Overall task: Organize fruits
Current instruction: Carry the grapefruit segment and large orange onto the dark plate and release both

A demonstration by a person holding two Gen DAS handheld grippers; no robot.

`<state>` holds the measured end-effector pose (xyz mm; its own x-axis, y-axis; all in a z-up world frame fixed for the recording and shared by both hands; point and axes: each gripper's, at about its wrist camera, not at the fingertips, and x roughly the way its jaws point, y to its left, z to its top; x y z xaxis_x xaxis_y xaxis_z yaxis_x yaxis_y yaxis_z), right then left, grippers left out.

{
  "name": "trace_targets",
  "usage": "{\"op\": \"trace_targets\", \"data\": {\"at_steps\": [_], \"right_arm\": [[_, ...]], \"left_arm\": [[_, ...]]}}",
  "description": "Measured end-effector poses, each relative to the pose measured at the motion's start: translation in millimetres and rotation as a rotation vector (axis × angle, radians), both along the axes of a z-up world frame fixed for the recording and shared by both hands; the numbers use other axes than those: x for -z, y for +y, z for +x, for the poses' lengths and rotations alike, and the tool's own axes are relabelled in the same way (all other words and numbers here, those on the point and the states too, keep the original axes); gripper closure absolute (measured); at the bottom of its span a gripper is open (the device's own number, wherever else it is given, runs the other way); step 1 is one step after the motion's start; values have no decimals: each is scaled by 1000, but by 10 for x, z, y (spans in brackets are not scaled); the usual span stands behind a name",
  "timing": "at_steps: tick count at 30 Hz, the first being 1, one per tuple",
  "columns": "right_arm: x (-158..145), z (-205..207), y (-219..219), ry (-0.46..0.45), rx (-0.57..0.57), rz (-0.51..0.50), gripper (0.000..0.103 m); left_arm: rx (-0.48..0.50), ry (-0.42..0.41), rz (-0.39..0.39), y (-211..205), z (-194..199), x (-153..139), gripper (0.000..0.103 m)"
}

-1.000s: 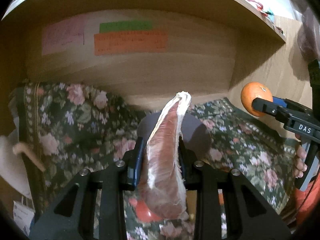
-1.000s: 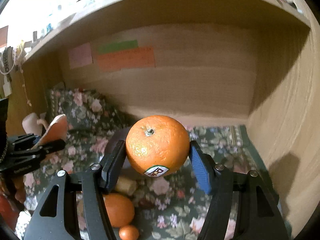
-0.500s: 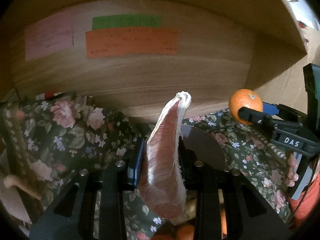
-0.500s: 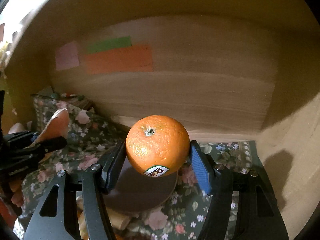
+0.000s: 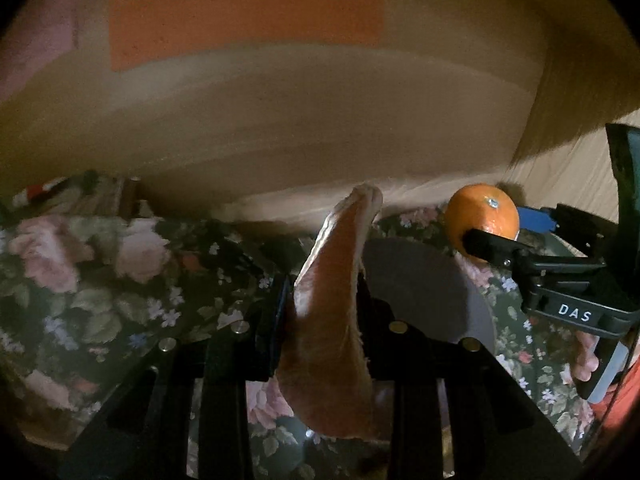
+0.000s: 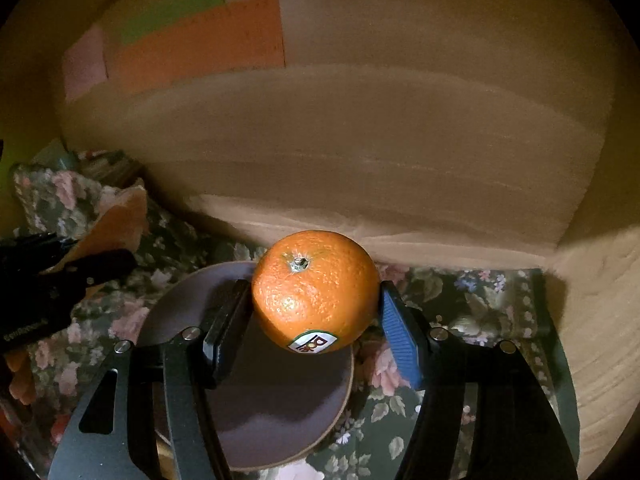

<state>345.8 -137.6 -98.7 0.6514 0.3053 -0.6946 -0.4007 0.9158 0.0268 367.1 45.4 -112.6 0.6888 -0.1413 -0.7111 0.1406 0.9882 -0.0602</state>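
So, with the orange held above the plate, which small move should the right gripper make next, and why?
Probably lower it: the right gripper is shut on the orange, which hangs over the bare brown plate. The left gripper holds its pomelo wedge clear, to the side.

Wooden shelf compartment (image 6: 400, 152), lit dimly. Back panel and right side wall (image 6: 600, 320) are pale wood grain. Floor of the shelf is covered by a dark green floral cloth (image 6: 472, 308) with pink roses; it reaches the right wall and bunches up in folds at the left (image 5: 72, 256). On the cloth, near centre, lies a round flat disc (image 6: 280, 408), brownish-purple with a pale edge, possibly a plate or board. Behind the cloth's left folds, against the back panel, sit a few small objects (image 5: 44, 190), red and white, too blurred to identify. A strip of bare wood (image 6: 440, 248) shows between cloth and back panel.
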Motion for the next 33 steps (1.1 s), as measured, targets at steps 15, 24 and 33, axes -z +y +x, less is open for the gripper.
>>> {"op": "trace_targets", "data": {"at_steps": [15, 24, 33], "right_arm": [[408, 264, 76, 117, -14, -77, 42], [301, 225, 134, 133, -42, -88, 39], [-83, -19, 5, 83, -44, -46, 38]], "left_arm": [[86, 117, 21, -167, 445, 417, 71], [82, 99, 20, -203, 361, 381, 70], [27, 3, -1, -26, -110, 3, 58]]}}
